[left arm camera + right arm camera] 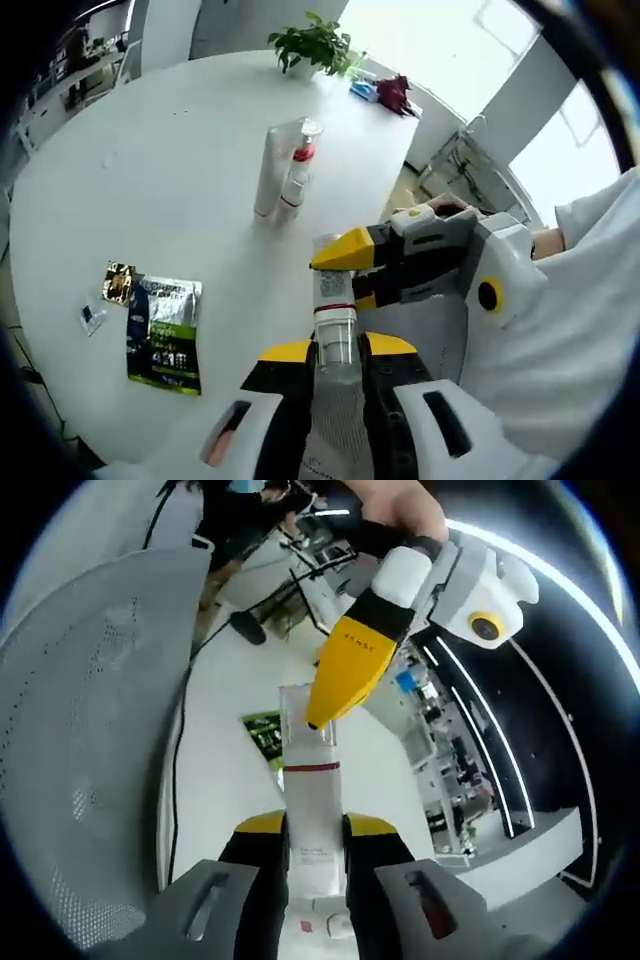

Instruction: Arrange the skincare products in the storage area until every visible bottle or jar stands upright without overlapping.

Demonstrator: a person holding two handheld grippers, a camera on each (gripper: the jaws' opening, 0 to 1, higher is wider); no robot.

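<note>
Both tools grip one white tube with a red band. In the left gripper view the left tool (336, 352) has its yellow-tipped jaws closed on the tube (334, 300), and the right tool (362, 272) comes in from the right, its jaws pinching the tube's upper part above the white table (150, 160). In the right gripper view the right tool (314, 832) is clamped on the same tube (311, 810), with the left tool (330, 715) reaching down onto its far end.

Farther off on the table, two bottles (283, 168) lie side by side, touching. A green sachet (163, 333) and a small gold packet (118, 282) lie near the table's edge. A potted plant (314, 45) stands at the far side.
</note>
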